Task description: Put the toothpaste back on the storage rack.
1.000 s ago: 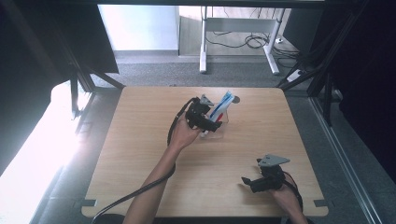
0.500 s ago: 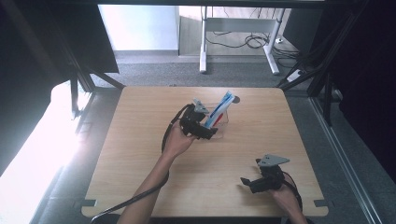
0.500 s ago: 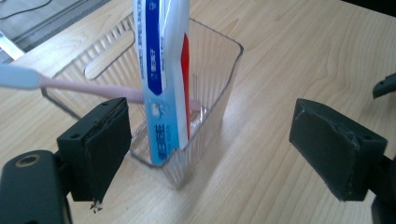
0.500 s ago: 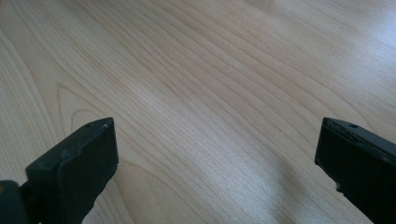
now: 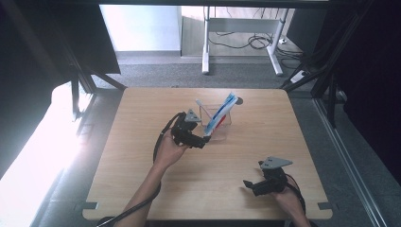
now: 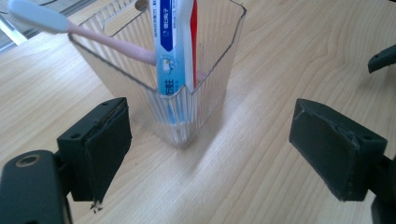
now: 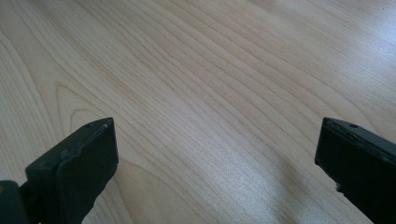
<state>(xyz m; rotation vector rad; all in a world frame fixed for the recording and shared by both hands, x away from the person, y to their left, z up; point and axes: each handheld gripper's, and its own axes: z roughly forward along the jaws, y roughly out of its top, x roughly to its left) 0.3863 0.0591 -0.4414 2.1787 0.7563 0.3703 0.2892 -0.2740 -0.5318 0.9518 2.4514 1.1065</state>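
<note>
My left gripper stands wide open and empty, its jaws just short of the clear cup on the table. A toothpaste tube and pink toothbrush lean inside. My right gripper hangs open over bare wood.

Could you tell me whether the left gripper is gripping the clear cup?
No, the left gripper has its jaws wide open, short of the clear cup.
</note>
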